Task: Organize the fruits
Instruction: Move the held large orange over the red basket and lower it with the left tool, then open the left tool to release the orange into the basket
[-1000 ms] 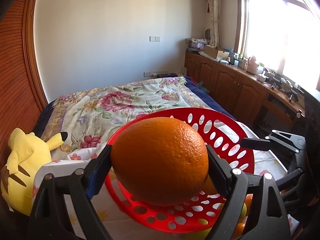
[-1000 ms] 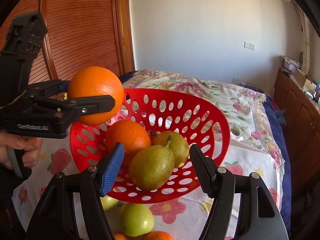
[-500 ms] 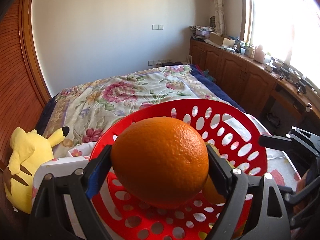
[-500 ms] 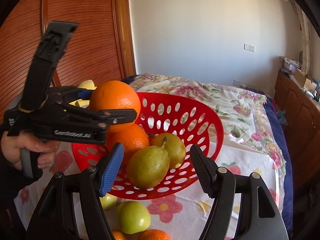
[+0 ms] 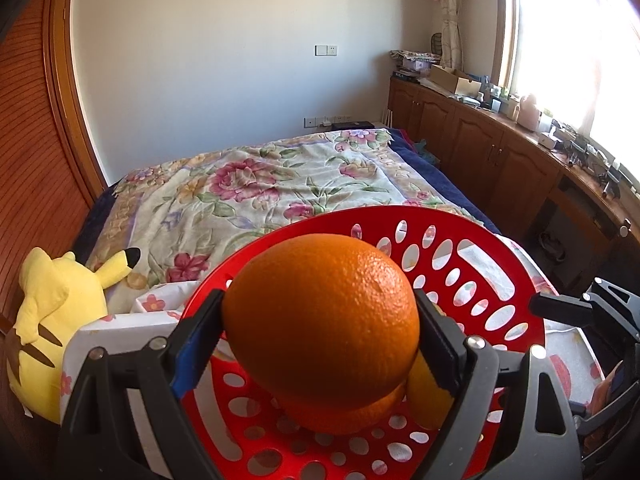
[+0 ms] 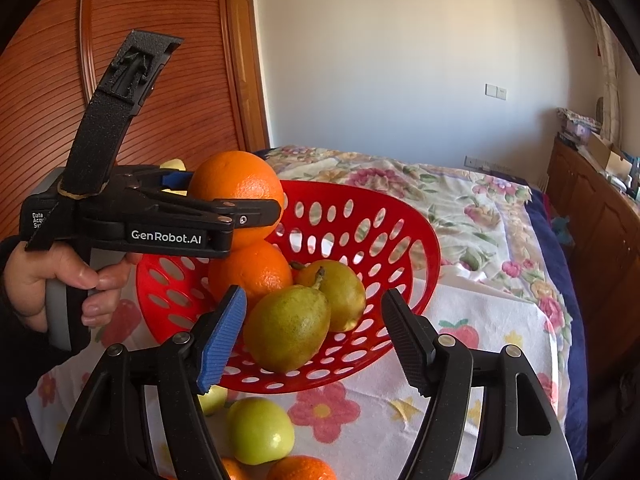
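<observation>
Sunlit bedroom, floral bedspread behind, and a cloth-covered table (image 6: 460, 364) printed with strawberries and flowers carries the fruit.

The orange (image 5: 320, 320) is clamped between the pads of the left gripper (image 5: 320, 332), fingers pressed against both its sides. A second ago it hung outside the near-left rim of the red basket (image 6: 360, 216); half a second ago it was over the rim; now it sits well inside, directly above a second orange (image 6: 250, 270) and, in the right wrist view, touching or almost touching its top. I judge the carry nearly done: what remains is to let go, and a round fruit dropped onto another round fruit may roll toward the two pears (image 6: 288, 328) or against the wall.

The right gripper (image 6: 312, 334) has kept its place at the basket's near side, fingers spread and holding nothing, with the front pear showing between them.

Outward from the basket, a green apple (image 6: 260, 430) lies on the cloth at the near edge, with another green fruit (image 6: 212, 398) half hidden behind the right gripper's blue pad, and two orange fruits (image 6: 300, 472) cut off by the frame's bottom, so their kind is uncertain. In the left wrist view the held orange covers most of the basket's contents; only a sliver of the lower orange and of a pear shows. A yellow plush toy (image 5: 60, 320) lies off the table's left edge.
</observation>
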`<state>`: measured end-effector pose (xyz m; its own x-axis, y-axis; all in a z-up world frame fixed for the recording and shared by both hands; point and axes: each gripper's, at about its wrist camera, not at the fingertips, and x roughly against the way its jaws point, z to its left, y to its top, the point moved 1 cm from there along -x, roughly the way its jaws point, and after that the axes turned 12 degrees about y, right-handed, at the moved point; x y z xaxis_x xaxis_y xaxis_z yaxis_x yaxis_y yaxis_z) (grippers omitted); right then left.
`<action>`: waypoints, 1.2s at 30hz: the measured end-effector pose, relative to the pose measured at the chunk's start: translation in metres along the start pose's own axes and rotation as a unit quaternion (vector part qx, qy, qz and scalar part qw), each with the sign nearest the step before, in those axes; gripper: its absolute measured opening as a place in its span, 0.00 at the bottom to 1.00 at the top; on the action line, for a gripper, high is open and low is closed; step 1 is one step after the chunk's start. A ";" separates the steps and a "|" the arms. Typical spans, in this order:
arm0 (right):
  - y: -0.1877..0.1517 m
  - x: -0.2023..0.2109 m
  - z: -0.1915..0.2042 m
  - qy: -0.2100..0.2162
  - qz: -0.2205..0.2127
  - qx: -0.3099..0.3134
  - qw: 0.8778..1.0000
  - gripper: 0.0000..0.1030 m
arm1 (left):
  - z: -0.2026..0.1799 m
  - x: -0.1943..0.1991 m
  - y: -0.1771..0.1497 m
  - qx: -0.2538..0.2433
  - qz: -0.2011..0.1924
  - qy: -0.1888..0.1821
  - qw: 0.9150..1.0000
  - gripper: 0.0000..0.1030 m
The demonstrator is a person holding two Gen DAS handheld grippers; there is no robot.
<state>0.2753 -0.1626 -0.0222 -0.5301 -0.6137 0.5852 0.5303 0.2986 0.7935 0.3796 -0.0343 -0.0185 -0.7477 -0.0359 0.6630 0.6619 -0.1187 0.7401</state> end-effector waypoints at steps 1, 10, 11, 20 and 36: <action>0.000 0.000 0.000 -0.001 0.001 -0.001 1.000 0.70 | 0.000 -0.001 0.000 0.002 0.001 0.000 1.000 0.86; -0.002 0.001 -0.001 0.004 -0.003 -0.005 1.000 0.72 | 0.002 -0.004 -0.001 0.007 0.002 0.002 1.000 0.86; -0.002 0.000 0.000 0.002 -0.001 -0.004 1.000 0.72 | 0.002 -0.004 -0.001 0.007 0.002 0.002 1.000 0.86; -0.003 -0.007 0.001 0.001 0.004 -0.004 1.000 0.73 | 0.004 -0.008 0.001 0.025 0.009 -0.003 1.000 0.86; -0.005 -0.011 0.004 0.001 0.004 0.000 1.000 0.77 | 0.010 0.007 0.008 0.024 -0.022 -0.009 0.999 0.86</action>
<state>0.2757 -0.1545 -0.0315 -0.5249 -0.6125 0.5910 0.5344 0.3033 0.7889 0.3801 -0.0255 -0.0067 -0.7756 -0.0143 0.6310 0.6303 -0.0711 0.7731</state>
